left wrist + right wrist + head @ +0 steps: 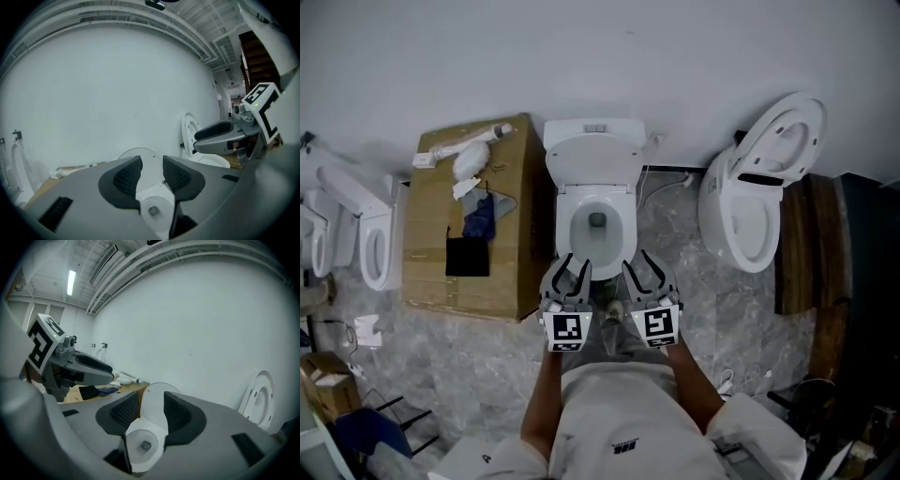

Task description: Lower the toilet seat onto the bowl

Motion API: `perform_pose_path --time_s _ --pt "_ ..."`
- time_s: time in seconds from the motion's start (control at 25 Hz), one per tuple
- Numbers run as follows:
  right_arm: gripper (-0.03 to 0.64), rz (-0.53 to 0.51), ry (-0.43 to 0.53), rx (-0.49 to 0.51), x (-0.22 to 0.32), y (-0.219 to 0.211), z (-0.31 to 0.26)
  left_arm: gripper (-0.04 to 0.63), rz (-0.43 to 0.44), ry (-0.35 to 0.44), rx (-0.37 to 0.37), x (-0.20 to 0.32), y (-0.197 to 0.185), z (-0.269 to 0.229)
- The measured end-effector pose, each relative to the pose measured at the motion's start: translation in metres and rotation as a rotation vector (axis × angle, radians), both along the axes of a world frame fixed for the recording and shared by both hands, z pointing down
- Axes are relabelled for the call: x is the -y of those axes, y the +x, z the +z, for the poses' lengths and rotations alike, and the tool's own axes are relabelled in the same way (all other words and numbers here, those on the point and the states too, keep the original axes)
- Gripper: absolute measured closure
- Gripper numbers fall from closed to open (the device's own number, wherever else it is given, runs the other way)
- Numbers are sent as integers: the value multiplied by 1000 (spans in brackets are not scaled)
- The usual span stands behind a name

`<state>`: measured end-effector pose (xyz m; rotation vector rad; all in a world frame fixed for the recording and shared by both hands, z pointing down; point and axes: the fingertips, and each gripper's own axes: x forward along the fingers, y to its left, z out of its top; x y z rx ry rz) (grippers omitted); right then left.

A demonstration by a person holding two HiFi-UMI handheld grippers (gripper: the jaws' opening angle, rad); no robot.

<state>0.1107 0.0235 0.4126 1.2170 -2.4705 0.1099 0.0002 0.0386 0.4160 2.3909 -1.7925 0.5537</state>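
Note:
A white toilet stands against the far wall, its bowl [596,225] uncovered and its seat and lid [593,155] raised upright against the tank. My left gripper [572,269] and right gripper [641,267] hover side by side just before the bowl's front rim, touching nothing. In the left gripper view the left gripper [149,169] shows a narrow gap between its pads, with only the raised lid [137,153] and bowl [153,208] seen beyond. In the right gripper view the right gripper [151,411] stands open, framing the lid [157,392] and bowl [140,442].
A cardboard box [441,234] with a cloth and white parts on top stands left of the toilet. A second toilet [759,192] with raised seat sits at the right, beside dark wooden boards [811,244]. More toilets [375,239] stand at the far left.

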Motion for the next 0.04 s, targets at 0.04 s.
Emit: perform_pose_path --time_s 0.04 --pt "443 4 5 8 -4 4 -9 437 3 7 -2 -5 4 -8"
